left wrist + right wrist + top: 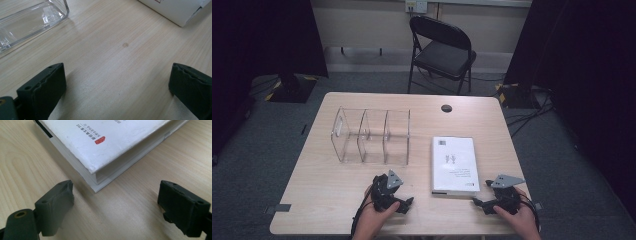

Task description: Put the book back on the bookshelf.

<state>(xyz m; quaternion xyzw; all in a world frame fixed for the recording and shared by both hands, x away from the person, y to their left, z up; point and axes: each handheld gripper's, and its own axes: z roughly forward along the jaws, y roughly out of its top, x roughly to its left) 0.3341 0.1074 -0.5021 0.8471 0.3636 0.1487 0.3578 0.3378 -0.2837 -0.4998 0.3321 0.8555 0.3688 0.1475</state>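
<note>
Two claws rest near my edge of the worktop (312, 165), both spread wide and grasping nothing. My left claw (404, 204) sits just in front of the clear divided organizer (372, 136); along its jaws I see bare wood, with the organizer's corner off to one side. My right claw (479, 202) points at the near right corner of the white book (453, 164), which lies flat beside the organizer and close to that claw. In the right gripper view the corner sits between the spread jaws but short of them, untouched. I judge the risk is the lift: the cover overhangs the pages, so a pinch on the cover alone could let the book flop open or slip out. Pushing in low could also shove it along the wood toward the organizer.
</note>
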